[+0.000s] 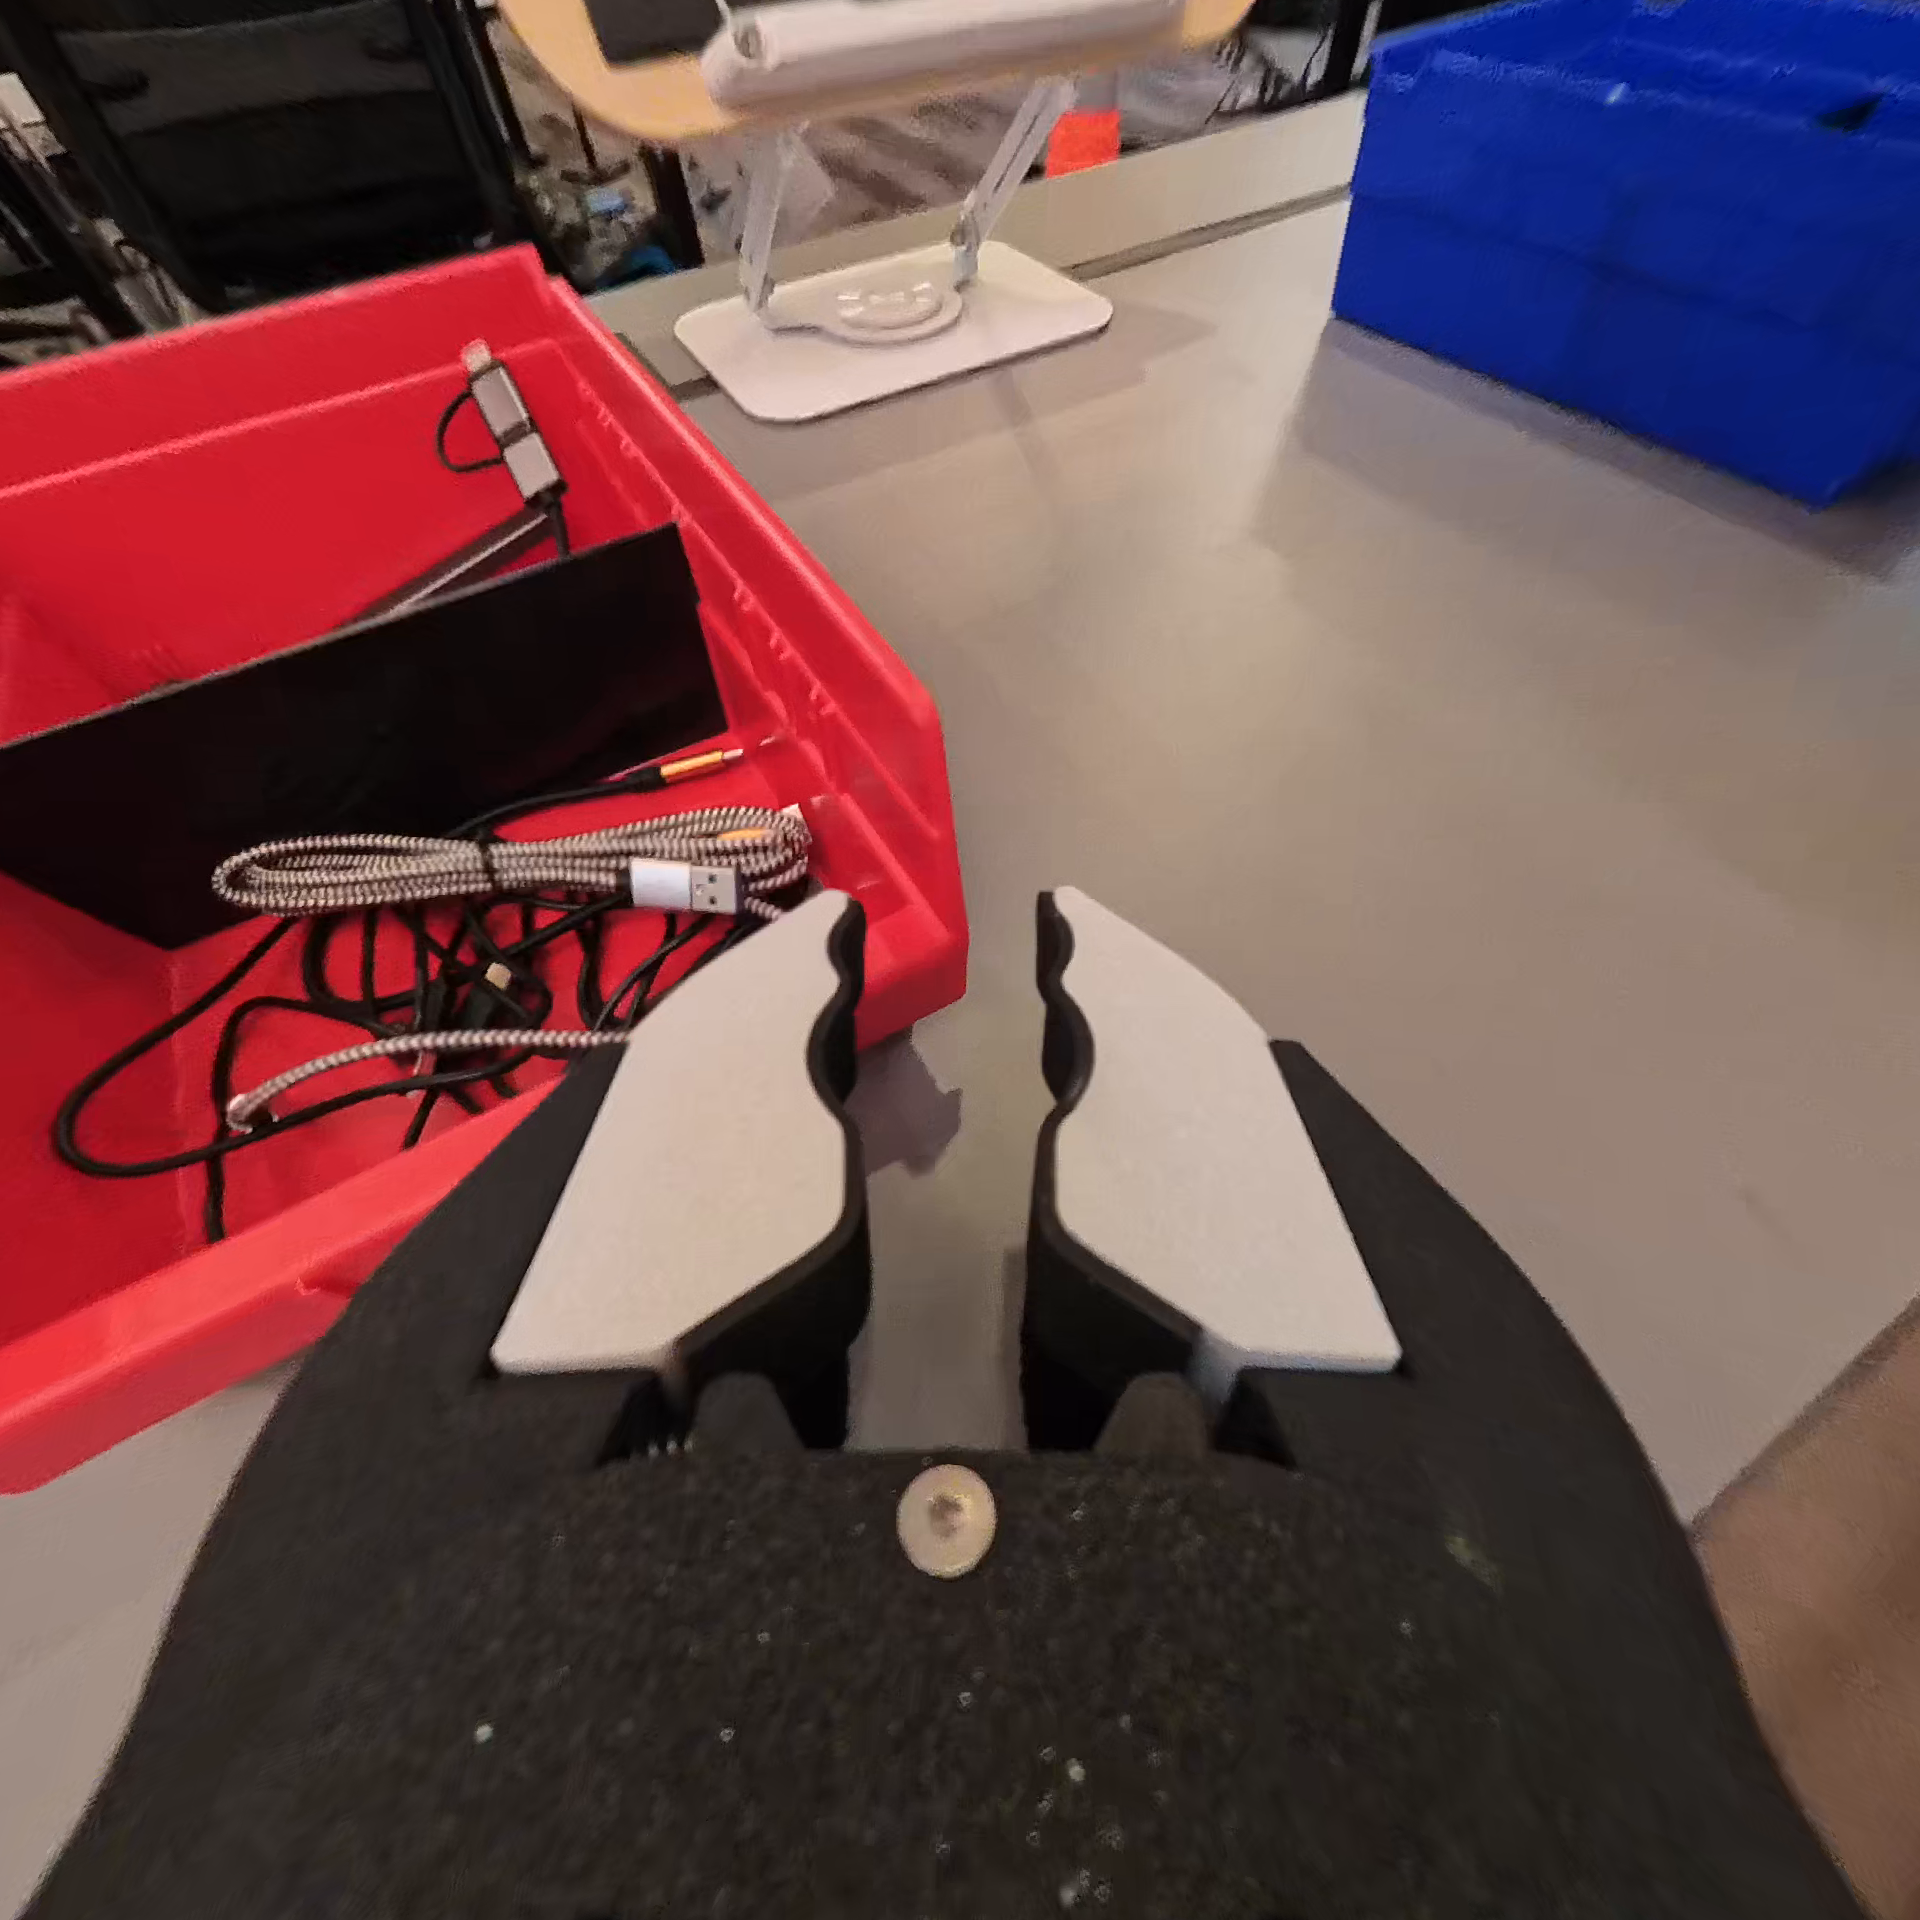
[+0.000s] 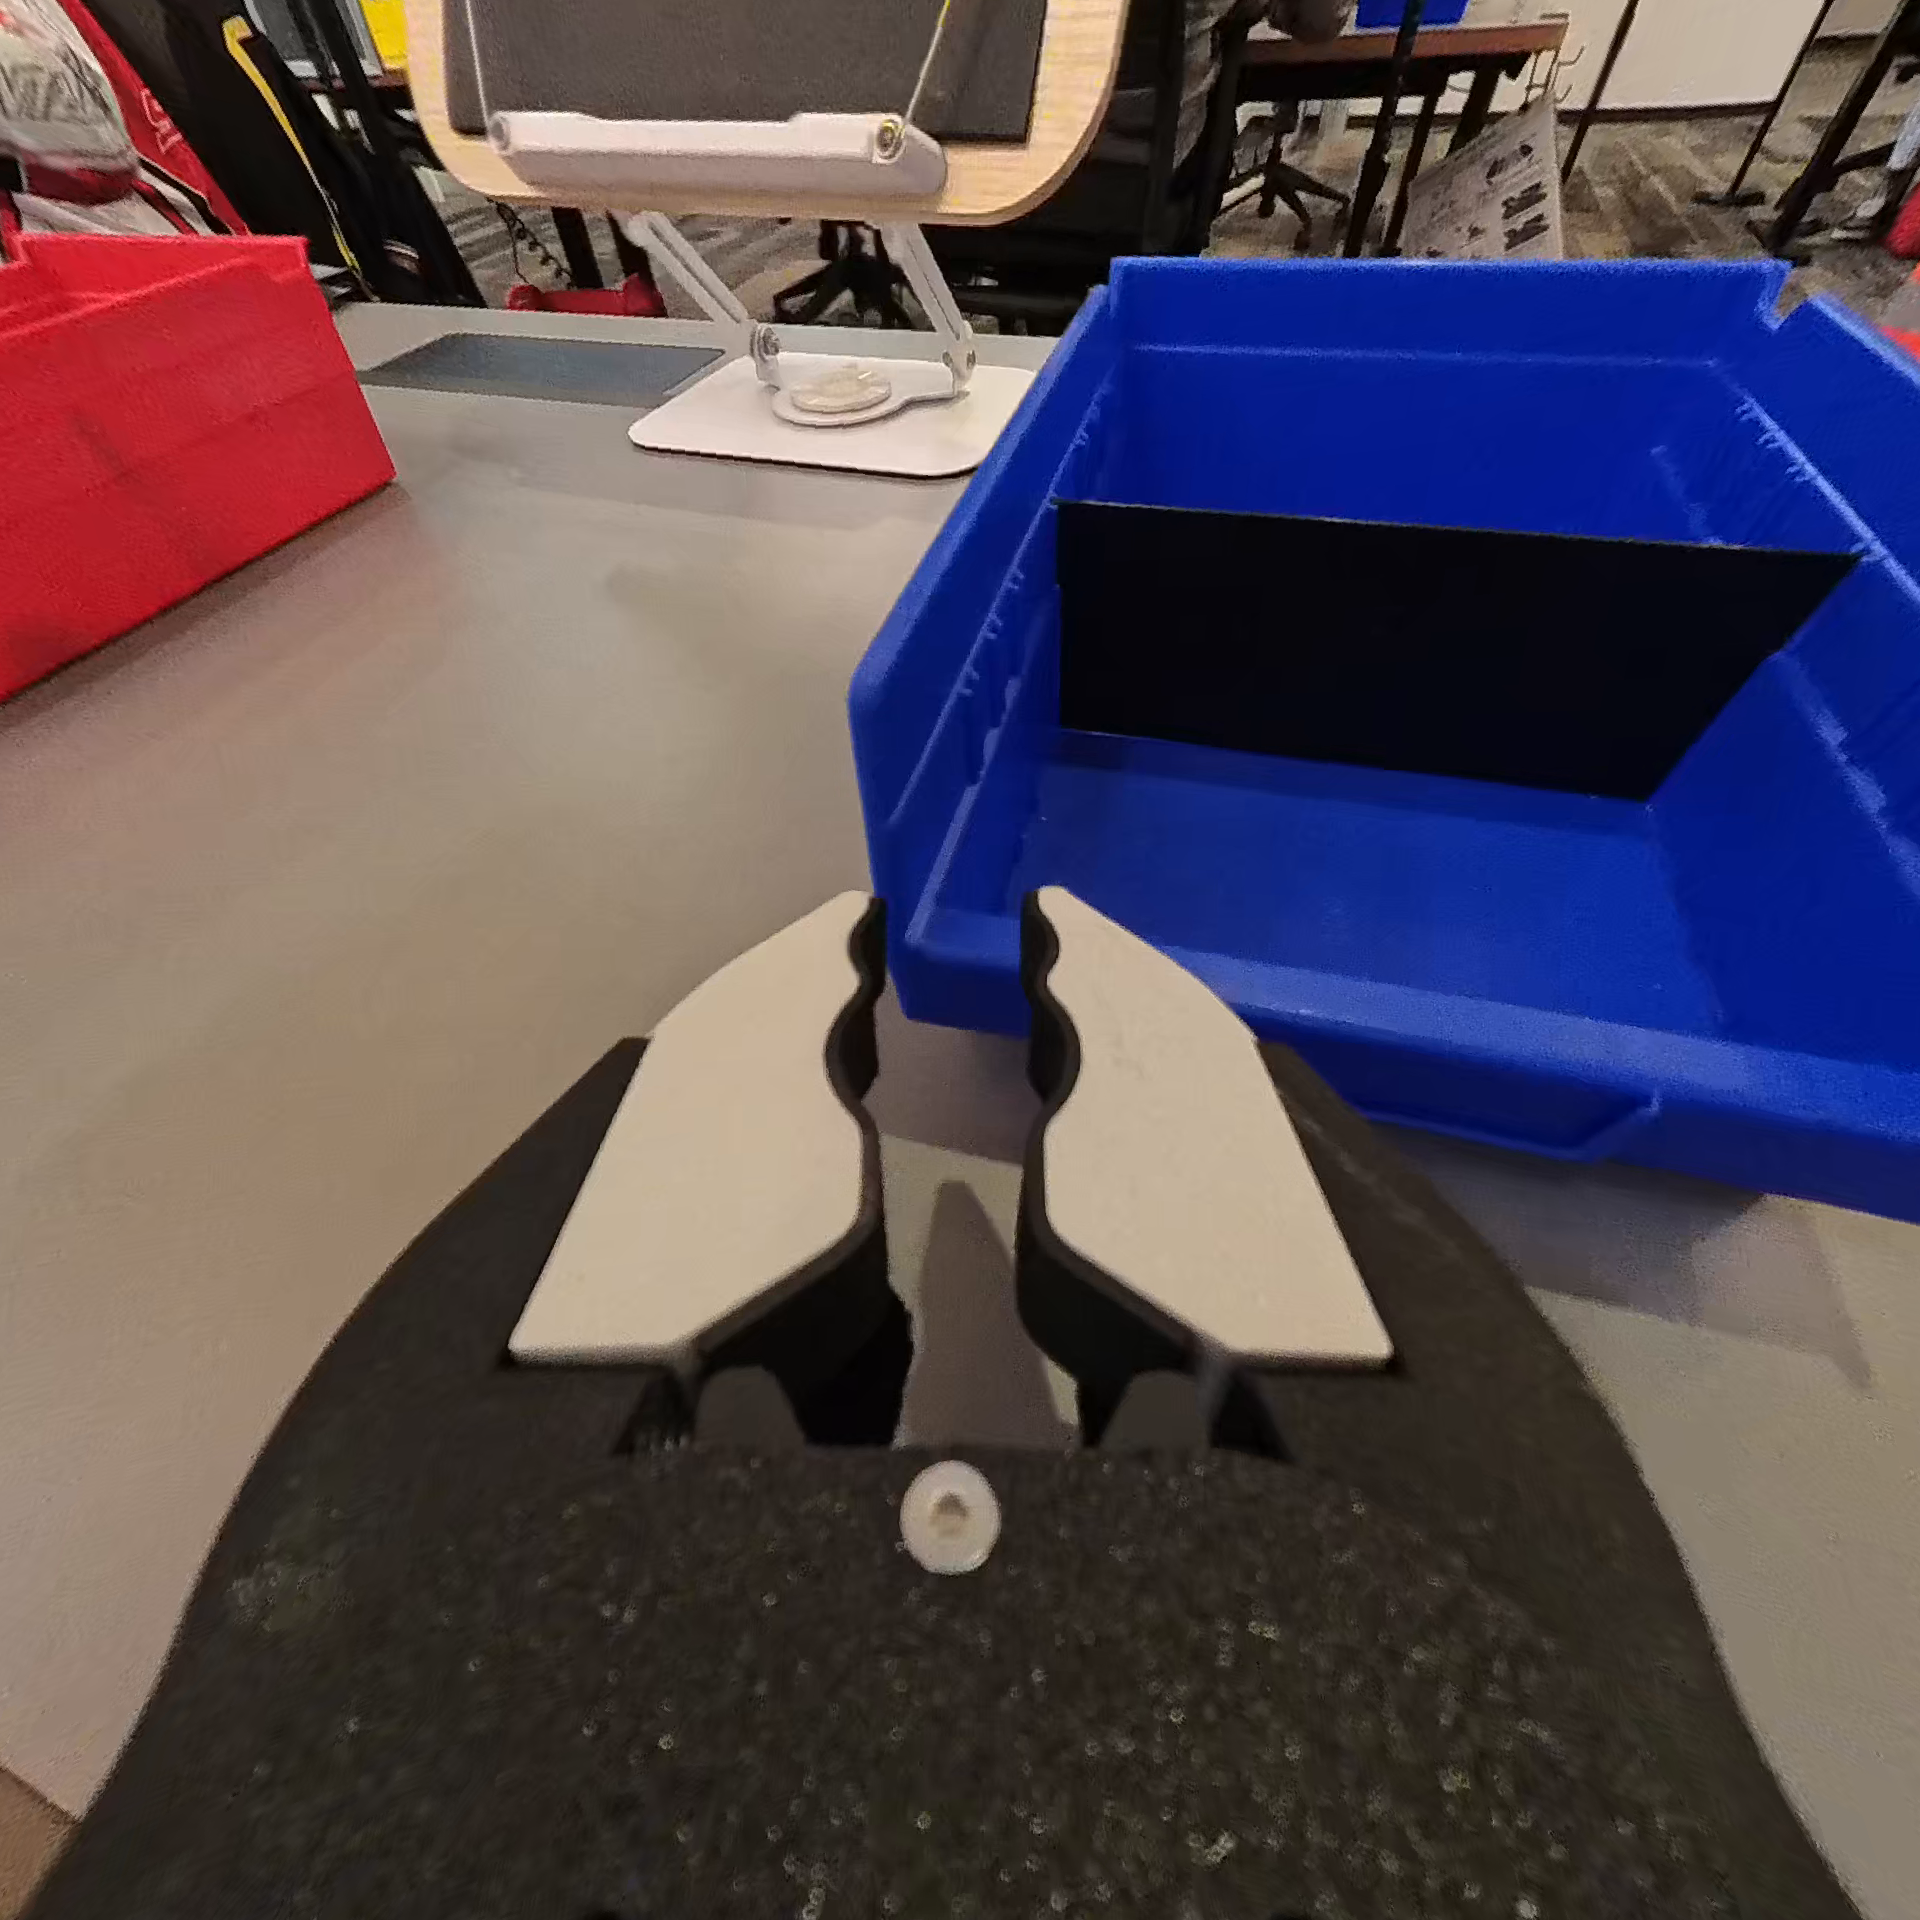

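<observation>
My left gripper (image 1: 948,914) is open and empty, over the grey table just right of a red bin's (image 1: 831,665) front corner. The bin holds a black divider (image 1: 395,717), a coiled braided cable (image 1: 499,862) with a silver USB plug, tangled black cables (image 1: 312,1018) and a grey adapter (image 1: 514,436) behind the divider. My right gripper (image 2: 951,914) is open and empty, at the front left corner of a blue bin (image 2: 1299,1049) with a black divider (image 2: 1434,644). The blue bin's front compartment shows nothing in it.
A white stand (image 1: 894,332) with a wooden-edged board on it sits at the table's far side between the bins; it also shows in the right wrist view (image 2: 831,416). The blue bin (image 1: 1642,260) is far right in the left wrist view. The red bin (image 2: 156,436) is far left in the right wrist view. Chairs and desks stand behind. Tip to tip, the grippers are about 45 centimeters apart.
</observation>
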`<state>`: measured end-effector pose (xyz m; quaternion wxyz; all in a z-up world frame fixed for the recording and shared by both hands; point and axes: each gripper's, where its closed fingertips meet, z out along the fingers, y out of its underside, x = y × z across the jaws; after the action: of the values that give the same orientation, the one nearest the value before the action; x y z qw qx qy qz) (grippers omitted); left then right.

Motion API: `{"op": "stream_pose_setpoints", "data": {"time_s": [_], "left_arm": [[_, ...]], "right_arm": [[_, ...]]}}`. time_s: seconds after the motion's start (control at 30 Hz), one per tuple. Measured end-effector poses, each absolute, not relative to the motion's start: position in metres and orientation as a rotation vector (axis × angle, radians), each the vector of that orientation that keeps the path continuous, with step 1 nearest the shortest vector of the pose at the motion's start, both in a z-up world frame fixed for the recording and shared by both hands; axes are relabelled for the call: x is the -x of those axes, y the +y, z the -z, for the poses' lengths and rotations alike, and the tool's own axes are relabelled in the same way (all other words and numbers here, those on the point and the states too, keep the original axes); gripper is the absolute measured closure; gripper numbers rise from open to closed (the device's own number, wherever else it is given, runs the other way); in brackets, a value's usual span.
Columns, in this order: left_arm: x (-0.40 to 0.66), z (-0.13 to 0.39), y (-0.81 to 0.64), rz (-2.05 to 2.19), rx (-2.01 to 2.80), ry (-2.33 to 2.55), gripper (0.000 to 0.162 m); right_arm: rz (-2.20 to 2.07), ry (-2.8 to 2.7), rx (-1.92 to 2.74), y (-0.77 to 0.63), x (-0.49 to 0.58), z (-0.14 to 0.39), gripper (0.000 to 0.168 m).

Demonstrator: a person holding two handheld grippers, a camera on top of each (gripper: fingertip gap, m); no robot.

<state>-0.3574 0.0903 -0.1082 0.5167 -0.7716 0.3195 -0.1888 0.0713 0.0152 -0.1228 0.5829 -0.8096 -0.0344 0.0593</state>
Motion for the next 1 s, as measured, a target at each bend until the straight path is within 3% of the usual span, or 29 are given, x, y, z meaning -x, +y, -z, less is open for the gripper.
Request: {"op": "stream_pose_setpoints", "data": {"time_s": [0.27, 0.67, 0.83, 1.0], "left_arm": [[0.381, 0.077, 0.12, 0.519, 1.829, 1.354, 0.134], [0.39, 0.16, 0.195, 0.138, 1.771, 2.286, 0.133], [0.393, 0.174, 0.195, 0.035, 1.707, 2.387, 0.134], [0.395, 0.165, 0.201, -0.009, 1.737, 2.293, 0.152]], "right_arm": [[-0.236, -0.051, 1.842, 0.025, -0.076, 0.117, 0.145], [-0.315, -0.002, 1.74, 0.024, -0.089, 0.1, 0.145], [-0.342, -0.041, 1.762, 0.028, -0.081, 0.106, 0.147], [-0.351, -0.103, 1.784, 0.028, -0.067, 0.109, 0.148]]}}
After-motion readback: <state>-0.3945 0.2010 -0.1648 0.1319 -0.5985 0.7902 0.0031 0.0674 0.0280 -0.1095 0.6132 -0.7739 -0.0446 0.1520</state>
